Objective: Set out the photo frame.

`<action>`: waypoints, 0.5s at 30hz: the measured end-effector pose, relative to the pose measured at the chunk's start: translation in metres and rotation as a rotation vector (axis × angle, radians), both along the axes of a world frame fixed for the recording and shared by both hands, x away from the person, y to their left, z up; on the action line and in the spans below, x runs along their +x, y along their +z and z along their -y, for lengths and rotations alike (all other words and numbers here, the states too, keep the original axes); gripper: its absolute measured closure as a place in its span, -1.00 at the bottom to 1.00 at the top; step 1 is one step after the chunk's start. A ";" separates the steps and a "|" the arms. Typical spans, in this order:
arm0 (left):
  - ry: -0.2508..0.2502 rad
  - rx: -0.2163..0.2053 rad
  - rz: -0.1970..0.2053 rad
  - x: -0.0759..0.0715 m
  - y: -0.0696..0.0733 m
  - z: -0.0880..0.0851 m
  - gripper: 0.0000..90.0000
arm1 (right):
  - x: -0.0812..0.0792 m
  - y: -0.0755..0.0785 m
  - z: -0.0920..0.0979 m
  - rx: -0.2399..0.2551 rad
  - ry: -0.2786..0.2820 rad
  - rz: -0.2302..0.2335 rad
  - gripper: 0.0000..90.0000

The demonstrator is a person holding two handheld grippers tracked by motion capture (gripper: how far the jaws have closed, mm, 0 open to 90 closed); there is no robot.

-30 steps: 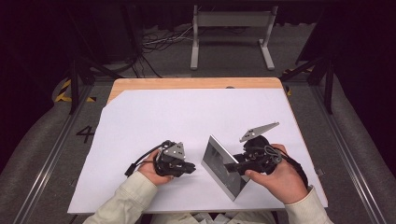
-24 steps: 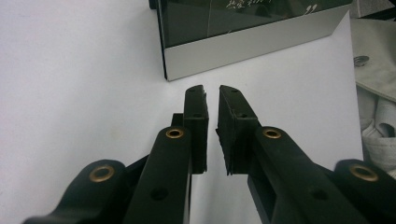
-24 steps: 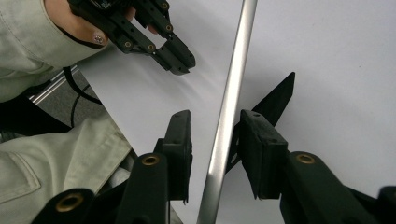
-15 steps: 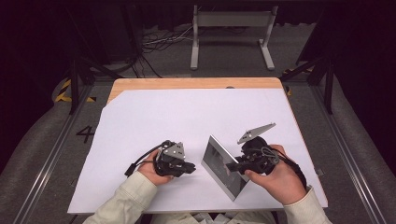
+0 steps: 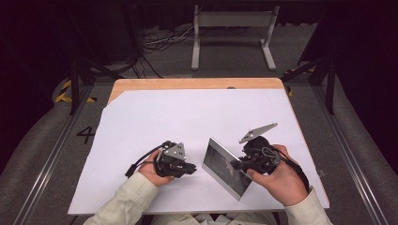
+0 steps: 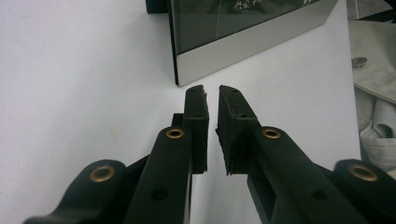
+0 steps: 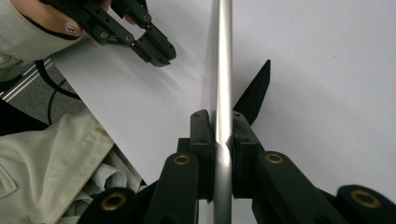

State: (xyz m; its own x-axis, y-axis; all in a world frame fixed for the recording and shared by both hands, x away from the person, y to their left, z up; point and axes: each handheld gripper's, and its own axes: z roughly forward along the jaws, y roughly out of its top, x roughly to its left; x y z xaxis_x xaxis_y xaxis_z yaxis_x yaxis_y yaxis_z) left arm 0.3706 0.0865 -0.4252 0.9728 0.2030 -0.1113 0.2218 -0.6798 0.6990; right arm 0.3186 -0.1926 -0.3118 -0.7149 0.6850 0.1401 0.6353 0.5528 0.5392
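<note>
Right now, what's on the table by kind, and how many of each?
Picture frame, silver edged: 1
Hand-held grippers: 2, left gripper and right gripper
White sheet covering the table: 1
Total: 4

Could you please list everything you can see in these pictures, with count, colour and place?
picture frame: one, silver edge with a dark glossy face, standing on the near middle of the sheet, its edge clamped in the right gripper.
white sheet: one, white, covering most of the tabletop.
table: one, light wood, a strip showing along the far edge.
metal stand: one, grey, on the floor beyond the table.
cables: several, dark and pale, on the floor beyond the table.
left gripper: one, black, resting left of the frame, jaws nearly together with nothing between them.
right gripper: one, black, jaws just closed onto the frame's edge.
sleeves: two, pale, at the near edge.
</note>
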 end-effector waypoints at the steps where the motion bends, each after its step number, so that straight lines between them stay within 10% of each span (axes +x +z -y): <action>1: 0.000 0.000 0.000 0.000 0.000 0.000 0.83 | 0.001 0.000 0.001 0.004 -0.004 -0.003 0.85; 15: 0.006 -0.005 -0.006 0.000 0.000 -0.002 0.82 | 0.007 0.004 0.008 0.009 0.002 -0.011 0.86</action>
State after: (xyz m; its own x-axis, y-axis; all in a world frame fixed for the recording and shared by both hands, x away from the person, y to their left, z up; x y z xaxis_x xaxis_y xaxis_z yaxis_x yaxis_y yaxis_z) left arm 0.3707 0.0888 -0.4248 0.9708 0.2084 -0.1186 0.2305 -0.6752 0.7007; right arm 0.3256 -0.2006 -0.3082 -0.7145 0.6824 0.1543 0.6403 0.5490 0.5372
